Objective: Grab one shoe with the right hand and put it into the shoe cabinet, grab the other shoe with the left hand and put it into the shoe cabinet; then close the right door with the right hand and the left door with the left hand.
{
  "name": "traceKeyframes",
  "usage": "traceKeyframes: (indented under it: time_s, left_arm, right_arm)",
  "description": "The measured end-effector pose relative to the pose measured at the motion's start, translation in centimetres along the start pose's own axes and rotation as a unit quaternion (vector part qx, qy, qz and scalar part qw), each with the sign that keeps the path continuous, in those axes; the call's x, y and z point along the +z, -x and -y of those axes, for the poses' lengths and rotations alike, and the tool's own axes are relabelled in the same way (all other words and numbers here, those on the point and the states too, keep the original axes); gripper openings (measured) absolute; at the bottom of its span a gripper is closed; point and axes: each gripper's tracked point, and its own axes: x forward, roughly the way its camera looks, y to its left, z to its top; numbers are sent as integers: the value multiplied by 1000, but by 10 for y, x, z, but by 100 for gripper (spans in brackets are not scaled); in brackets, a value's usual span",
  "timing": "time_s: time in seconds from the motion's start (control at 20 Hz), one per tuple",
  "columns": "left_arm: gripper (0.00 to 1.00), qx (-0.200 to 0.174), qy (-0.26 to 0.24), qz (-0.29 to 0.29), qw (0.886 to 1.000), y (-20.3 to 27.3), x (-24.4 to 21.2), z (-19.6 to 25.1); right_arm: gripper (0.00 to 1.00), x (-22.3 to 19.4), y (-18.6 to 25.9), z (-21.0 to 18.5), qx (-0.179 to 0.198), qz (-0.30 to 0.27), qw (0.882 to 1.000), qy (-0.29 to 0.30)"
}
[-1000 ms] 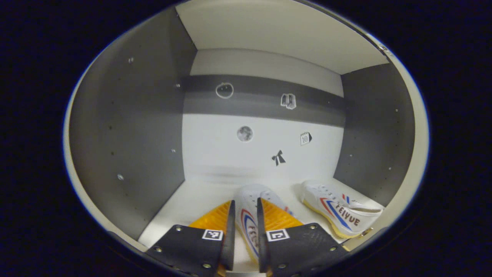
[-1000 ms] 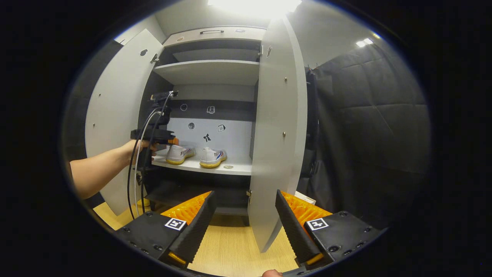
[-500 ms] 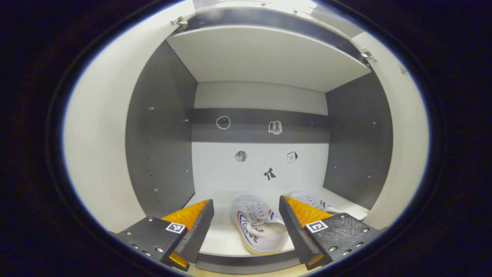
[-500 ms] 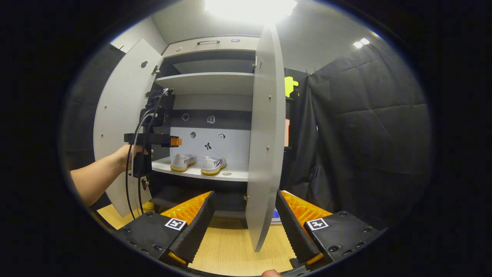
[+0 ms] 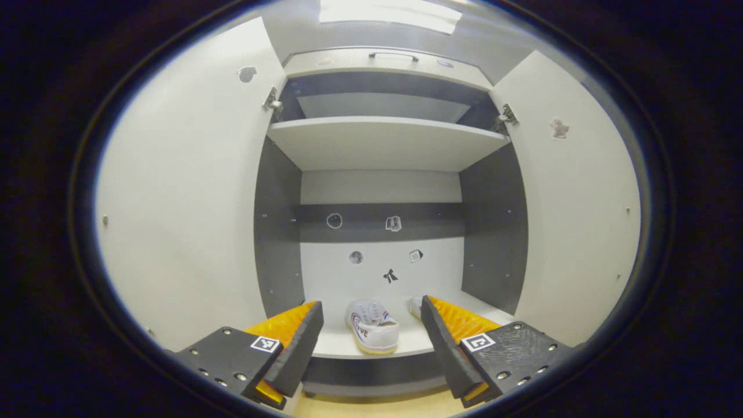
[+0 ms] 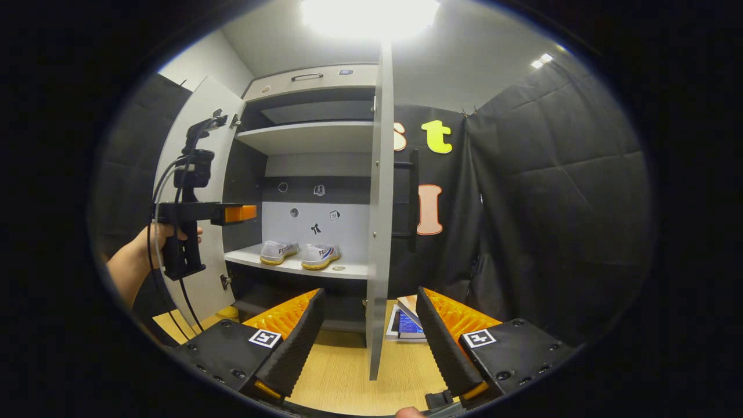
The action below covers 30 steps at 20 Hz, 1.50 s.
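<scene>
shoes: white canvas pair, yellowish soles, near shelf front edge
right door: flat panel, edge-on
left gripper: jaws apart, empty
right gripper: jaws apart, empty

walls: black quilted cloth hangs on the right and behind; pale plain wall upper left
floor: light wood boards
ceiling: grey, bright lamp overhead, small spot lights to the right
clutter: flat tablet-like item lying on the floor
</scene>
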Motion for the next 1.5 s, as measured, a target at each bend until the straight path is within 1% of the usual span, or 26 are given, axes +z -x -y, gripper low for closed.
traceKeyframes:
  time_s: [0.3, 0.5, 0.6, 0.75, 0.85, 1.0, 1.25, 1.35, 1.4, 1.5]
  left_arm:
    - [96, 21, -4, -15, 1000, 79, -12, 1]
    - [96, 33, 1, -24, 999, 120, -17, -6]
    - [96, 30, 12, -27, 999, 139, -22, -7]
    - [96, 28, 15, -29, 999, 163, -31, -12]
    - [96, 28, 16, -34, 999, 176, -36, -19]
    - [97, 27, 23, -33, 999, 194, -38, -30]
    - [96, 33, 19, -33, 999, 219, -37, -50]
    - [96, 35, 16, -30, 999, 227, -35, -58]
    - [96, 40, 13, -28, 999, 231, -34, -63]
    - [96, 49, 13, -28, 998, 242, -33, -75]
  right_arm:
    - [97, 3, -3, 13, 29, 5, 1000, -4]
    - [98, 8, -8, 21, 30, 9, 999, -11]
    - [98, 11, -11, 25, 23, 13, 1000, -10]
    - [96, 18, -15, 37, 0, 19, 1000, -9]
    - [98, 23, -16, 44, -16, 23, 1000, -14]
    - [96, 30, -23, 62, -54, 21, 998, -10]
    - [98, 49, -38, 86, -110, 41, 993, -8]
    - [96, 56, -43, 93, -124, 47, 991, -9]
    - [98, 58, -47, 95, -131, 48, 990, -10]
    - [96, 61, -53, 99, -144, 50, 988, -8]
